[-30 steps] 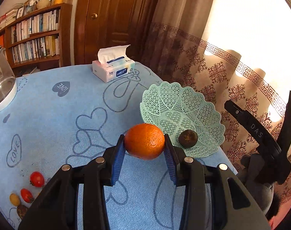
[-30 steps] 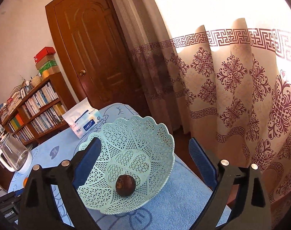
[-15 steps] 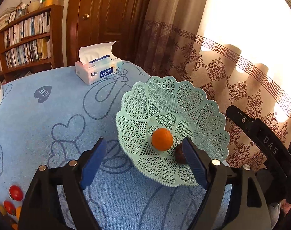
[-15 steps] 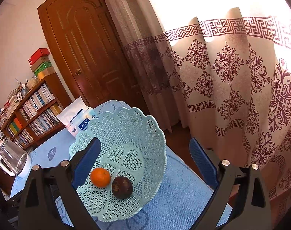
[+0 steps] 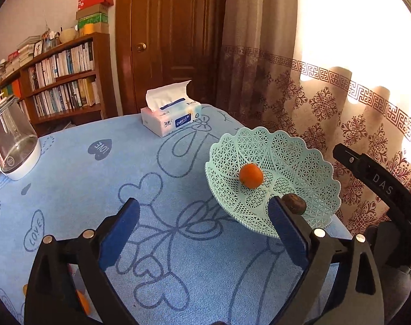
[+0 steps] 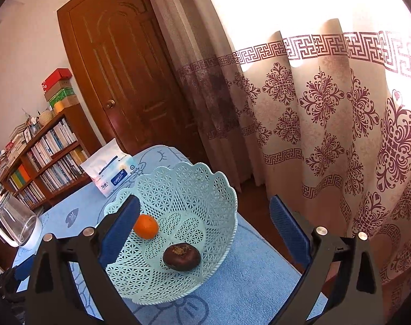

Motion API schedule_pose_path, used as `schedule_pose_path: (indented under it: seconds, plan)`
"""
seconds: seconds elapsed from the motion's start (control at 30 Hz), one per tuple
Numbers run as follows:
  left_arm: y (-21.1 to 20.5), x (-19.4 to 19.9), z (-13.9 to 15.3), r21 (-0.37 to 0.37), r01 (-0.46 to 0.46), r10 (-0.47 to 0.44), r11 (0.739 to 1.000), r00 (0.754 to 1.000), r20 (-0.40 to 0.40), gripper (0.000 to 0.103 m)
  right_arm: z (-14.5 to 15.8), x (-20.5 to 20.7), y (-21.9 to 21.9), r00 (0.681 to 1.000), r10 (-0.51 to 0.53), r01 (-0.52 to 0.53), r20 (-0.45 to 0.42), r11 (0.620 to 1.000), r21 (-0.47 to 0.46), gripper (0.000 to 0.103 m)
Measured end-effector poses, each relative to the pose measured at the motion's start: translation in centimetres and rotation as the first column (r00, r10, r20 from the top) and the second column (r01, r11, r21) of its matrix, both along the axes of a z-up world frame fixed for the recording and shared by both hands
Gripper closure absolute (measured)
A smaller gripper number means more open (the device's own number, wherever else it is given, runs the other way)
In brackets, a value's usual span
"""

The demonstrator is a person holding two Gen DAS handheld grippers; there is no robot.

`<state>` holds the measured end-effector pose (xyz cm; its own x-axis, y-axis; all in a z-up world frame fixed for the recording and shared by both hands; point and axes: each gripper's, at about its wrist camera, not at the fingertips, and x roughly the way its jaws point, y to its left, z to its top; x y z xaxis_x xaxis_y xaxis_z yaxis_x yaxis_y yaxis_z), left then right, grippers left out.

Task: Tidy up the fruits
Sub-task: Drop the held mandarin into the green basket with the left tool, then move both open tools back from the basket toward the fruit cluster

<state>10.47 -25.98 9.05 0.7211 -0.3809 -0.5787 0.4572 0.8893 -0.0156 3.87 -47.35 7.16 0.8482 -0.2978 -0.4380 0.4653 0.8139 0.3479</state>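
On the far left of the bench [image 5: 70, 189], with its blue heart-print cloth, a glass kettle [image 5: 12, 140] stands on its white base, well clear of the work. Low at the near left edge, half hidden behind the left tool [image 5: 202, 216], a few small fruits [image 5: 83, 302] show as orange slivers; they look like what is left to sort, though too little of them is visible to name them. The left tool's jaws have just been opening and now stand wide with nothing between them, only bare cloth: a released state that fits an orange just let go.

Further back, near the middle, a tissue pack [image 5: 170, 119] sits by the far edge, apart from everything.

To the right, the mint lattice basket [image 5: 308, 157] rests near the bench's curtain-side edge, tipped so that its bowl faces the cameras. The orange [image 5: 250, 175] lies inside on the sloping wall, and a dark brown round fruit [image 5: 294, 203] sits lower, near the bottom; the two are apart. The slope probably makes round fruit roll down toward the middle.

The right tool [image 6: 202, 219] hovers over the basket, its jaws spread wide and empty. From its camera the left pad overlaps the orange, but whether it touches I cannot tell. It seems to be parked there, waiting.
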Motion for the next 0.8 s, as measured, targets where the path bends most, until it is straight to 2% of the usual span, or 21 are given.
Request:
schedule_pose_path:
  seconds: [0.17, 0.43, 0.8]
  plan:
    - [0.4, -1.1, 0.3, 0.057, -0.033, 0.030, 0.998, 0.998, 0.059, 0.008, 0.0, -0.2, -0.1, 1.000, -0.003, 0.003, 0.009, 1.000, 0.006, 0.005]
    - [2.4, -1.9, 0.8, 0.034, -0.060, 0.057, 0.998, 0.996, 0.063, 0.008, 0.1, -0.2, -0.1, 1.000, 0.003, -0.003, 0.011, 1.000, 0.001, 0.005]
    - [5.5, -3.2, 2.1, 0.012, -0.132, 0.130, 0.991, 0.986, 0.106, 0.008, 1.0, -0.6, 0.1, 0.999, 0.017, -0.017, 0.031, 1.000, 0.003, 0.004]
